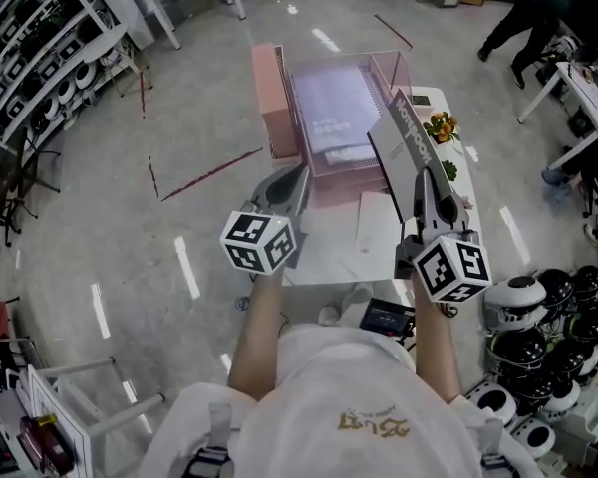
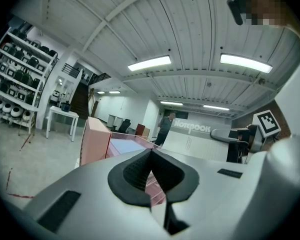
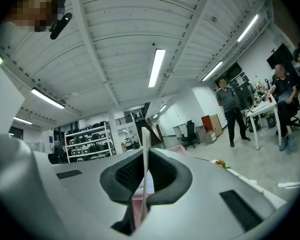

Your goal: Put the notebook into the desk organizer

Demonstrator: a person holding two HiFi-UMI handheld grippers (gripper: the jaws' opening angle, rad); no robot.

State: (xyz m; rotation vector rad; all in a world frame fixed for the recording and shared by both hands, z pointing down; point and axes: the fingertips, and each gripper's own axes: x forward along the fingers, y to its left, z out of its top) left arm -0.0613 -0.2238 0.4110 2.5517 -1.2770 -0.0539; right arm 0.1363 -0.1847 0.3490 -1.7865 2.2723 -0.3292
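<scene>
The right gripper [image 1: 422, 179], clamped on the near edge of a thin grey notebook [image 1: 407, 132] by the pink desk organizer [image 1: 271, 103], holds something probably light and bendy; the left gripper [image 1: 299, 177] is closed, empty.

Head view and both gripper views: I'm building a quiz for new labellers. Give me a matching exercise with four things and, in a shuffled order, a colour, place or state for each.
Things:
1. notebook
2. desk organizer
3. flowers
4. left gripper

Descriptions:
a. jaws together, nothing between them
b. pink, with a lilac book lying in it
c. orange, just right of the raised grey cover
d. held up on edge, clamped in the right gripper

Pairs: 1-d, 2-b, 3-c, 4-a
</scene>
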